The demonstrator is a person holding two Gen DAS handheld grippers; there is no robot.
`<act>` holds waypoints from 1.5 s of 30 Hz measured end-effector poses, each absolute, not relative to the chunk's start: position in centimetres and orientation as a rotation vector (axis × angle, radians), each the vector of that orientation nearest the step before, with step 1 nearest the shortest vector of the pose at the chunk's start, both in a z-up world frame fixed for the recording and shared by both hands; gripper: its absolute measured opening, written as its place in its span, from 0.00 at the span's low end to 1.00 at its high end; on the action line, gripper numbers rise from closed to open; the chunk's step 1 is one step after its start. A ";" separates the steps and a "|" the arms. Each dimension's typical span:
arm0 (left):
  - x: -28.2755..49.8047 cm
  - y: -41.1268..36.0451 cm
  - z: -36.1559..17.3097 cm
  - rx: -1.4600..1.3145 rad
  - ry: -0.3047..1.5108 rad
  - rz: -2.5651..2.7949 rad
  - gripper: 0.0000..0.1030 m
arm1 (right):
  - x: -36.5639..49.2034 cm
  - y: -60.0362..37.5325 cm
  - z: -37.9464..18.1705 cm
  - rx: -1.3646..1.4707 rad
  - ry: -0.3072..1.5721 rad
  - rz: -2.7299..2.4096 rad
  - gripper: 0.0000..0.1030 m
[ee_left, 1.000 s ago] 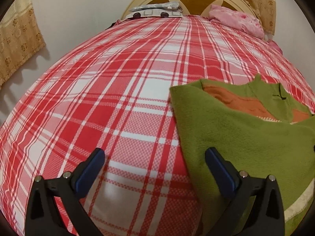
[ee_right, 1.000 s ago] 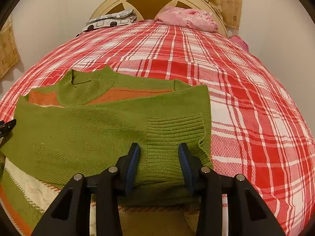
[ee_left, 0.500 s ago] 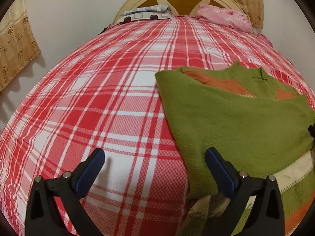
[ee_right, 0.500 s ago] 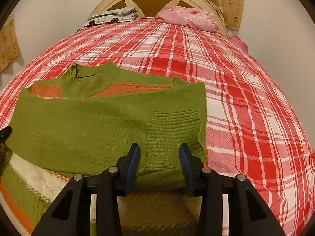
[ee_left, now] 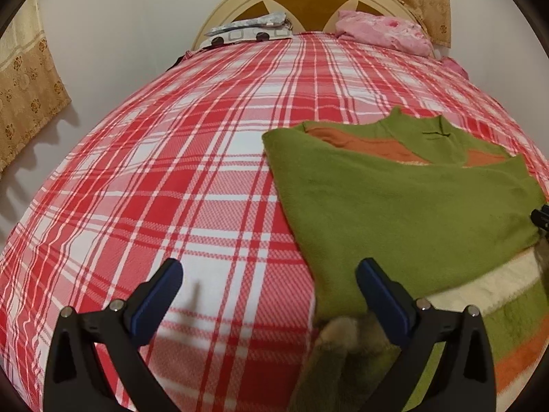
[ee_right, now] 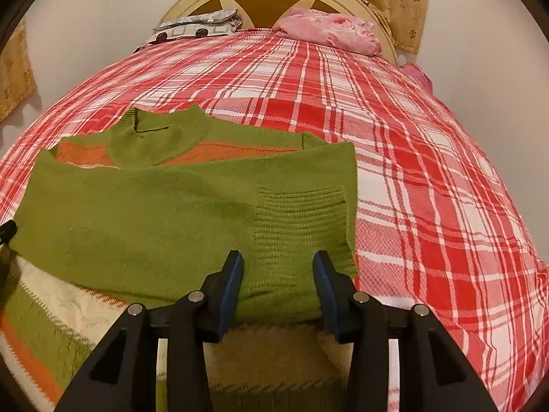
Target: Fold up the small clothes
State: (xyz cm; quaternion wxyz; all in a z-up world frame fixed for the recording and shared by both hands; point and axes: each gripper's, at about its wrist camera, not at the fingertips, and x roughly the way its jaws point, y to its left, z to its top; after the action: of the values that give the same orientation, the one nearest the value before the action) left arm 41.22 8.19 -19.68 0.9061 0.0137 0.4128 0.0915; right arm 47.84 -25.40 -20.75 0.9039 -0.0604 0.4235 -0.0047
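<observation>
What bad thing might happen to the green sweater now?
1. The right hand-held gripper has its jaws open around the ribbed cuff of the sweater. If it shuts on the top layer only, the folded sleeve may slide crooked.
2. The left hand-held gripper is open, mostly over the checked bedspread beside the sweater's edge. It may pinch bedspread too and drag it along.

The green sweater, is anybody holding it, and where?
Nothing is held. The right gripper is open, its fingers either side of the green sweater's ribbed cuff. The left gripper is open at its edge.
</observation>
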 end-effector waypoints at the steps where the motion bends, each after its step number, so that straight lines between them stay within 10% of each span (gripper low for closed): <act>1: 41.0 8.0 -19.5 0.030 0.847 0.186 1.00 | 47.4 -25.3 -20.6 -0.129 0.871 -0.008 0.44; 45: 23.7 4.7 -17.9 -0.022 0.825 0.057 1.00 | 27.4 -22.8 -20.8 -0.096 0.886 0.088 0.56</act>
State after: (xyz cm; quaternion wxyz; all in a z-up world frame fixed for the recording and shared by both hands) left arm 23.73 4.74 -17.95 0.9157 -0.0107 0.4008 0.0275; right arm 27.35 -22.77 -20.75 0.9015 -0.0464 0.4282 0.0425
